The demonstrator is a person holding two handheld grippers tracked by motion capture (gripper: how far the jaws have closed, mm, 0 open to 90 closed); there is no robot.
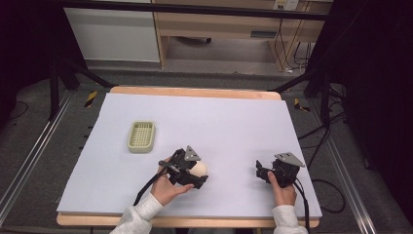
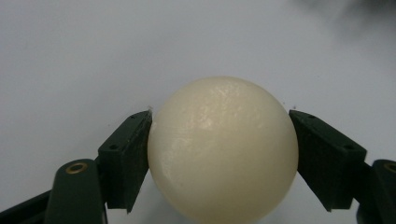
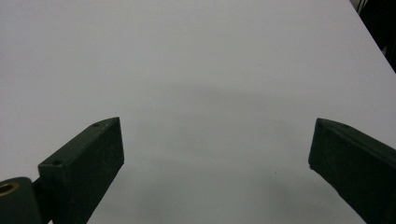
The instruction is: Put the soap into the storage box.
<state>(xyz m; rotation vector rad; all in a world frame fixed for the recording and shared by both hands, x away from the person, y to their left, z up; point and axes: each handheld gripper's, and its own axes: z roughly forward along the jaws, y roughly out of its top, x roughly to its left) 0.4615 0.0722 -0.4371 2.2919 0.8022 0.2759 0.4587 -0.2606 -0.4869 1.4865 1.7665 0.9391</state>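
Observation:
A cream, egg-like ball [image 1: 198,168] rests near the front middle of the white table [image 1: 219,122]. My left gripper [image 1: 197,175] is shut on it. In the left gripper view the ball [image 2: 223,149] sits between the two black jaws, which touch its left and right sides; my left gripper [image 2: 220,114] is low over the table. My right gripper [image 1: 261,171] is at the front right, held by a hand. In the right gripper view my right gripper [image 3: 217,121] stands open, with bare white table between its jaws.
A small pale green slotted basket [image 1: 141,136] stands on the left part of the table, behind and left of the ball. The table's wooden edge [image 1: 195,91] runs along the back. Cables [image 1: 311,141] trail off the right side.

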